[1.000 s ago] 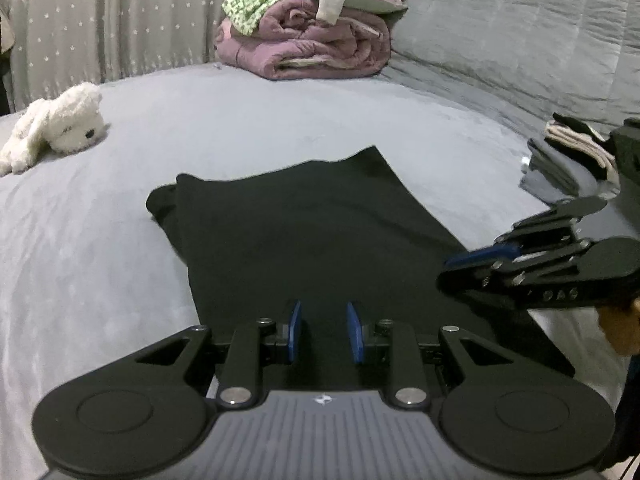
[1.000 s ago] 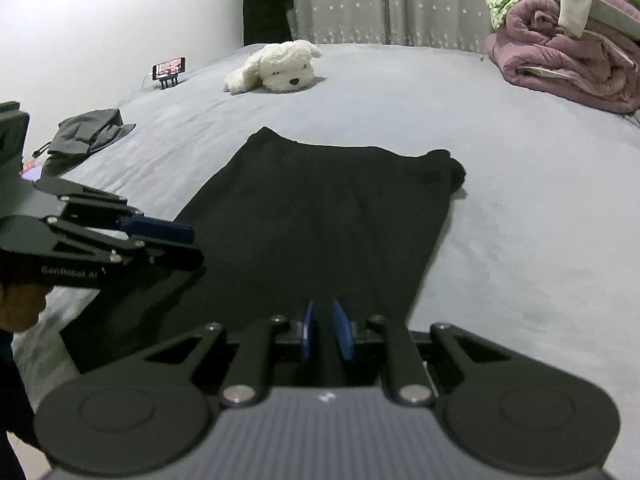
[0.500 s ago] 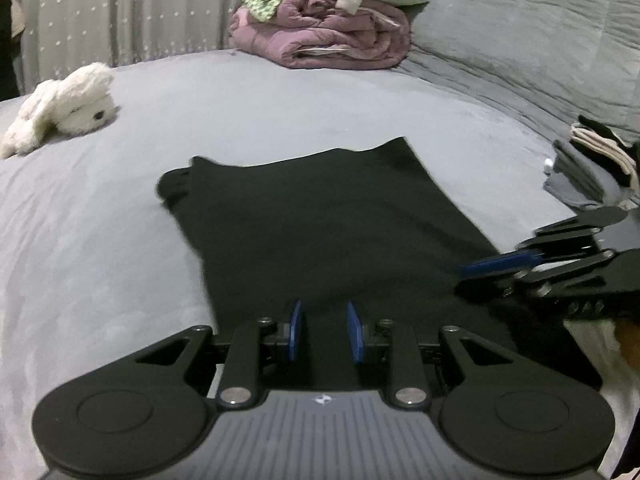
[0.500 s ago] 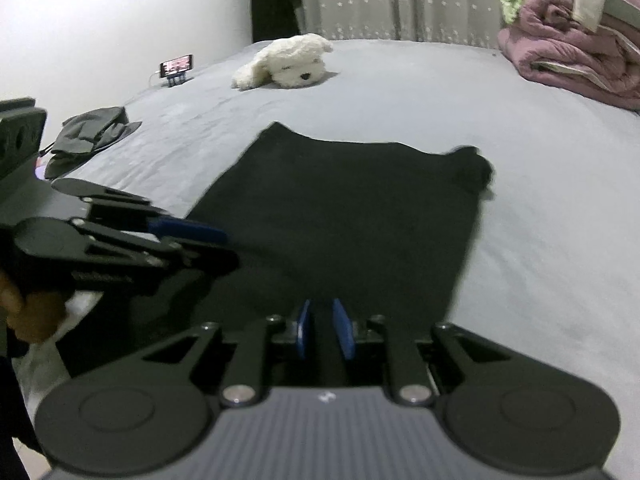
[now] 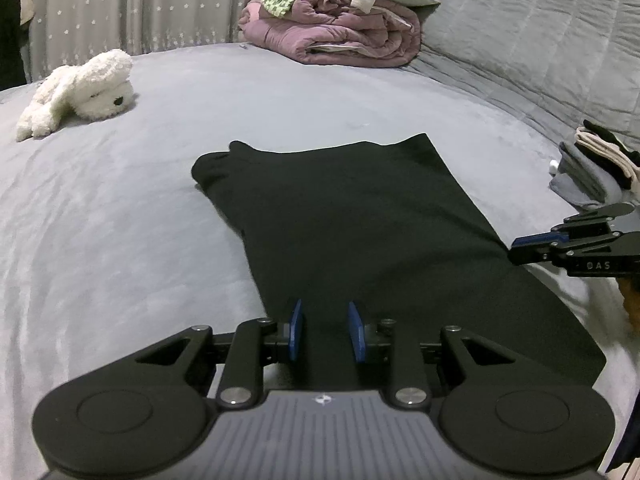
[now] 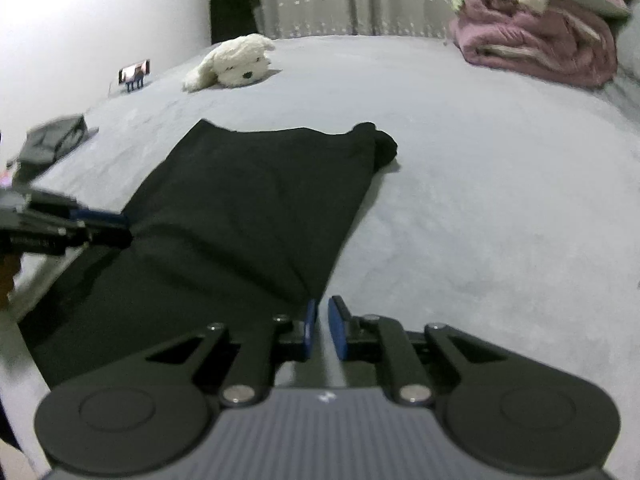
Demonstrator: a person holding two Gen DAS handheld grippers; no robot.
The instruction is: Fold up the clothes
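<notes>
The left tool (image 5: 325, 330) hangs over the near edge of the black garment (image 5: 360, 232), its pads apart with cloth below but not pinched. The right tool (image 6: 323, 328) is closing to a narrow gap at the garment's near right corner, nothing visibly gripped. The garment lies flat on the grey bed (image 5: 100, 220). Farther off sit a plush dog (image 5: 86, 90) and a blanket pile (image 5: 340, 32).
</notes>
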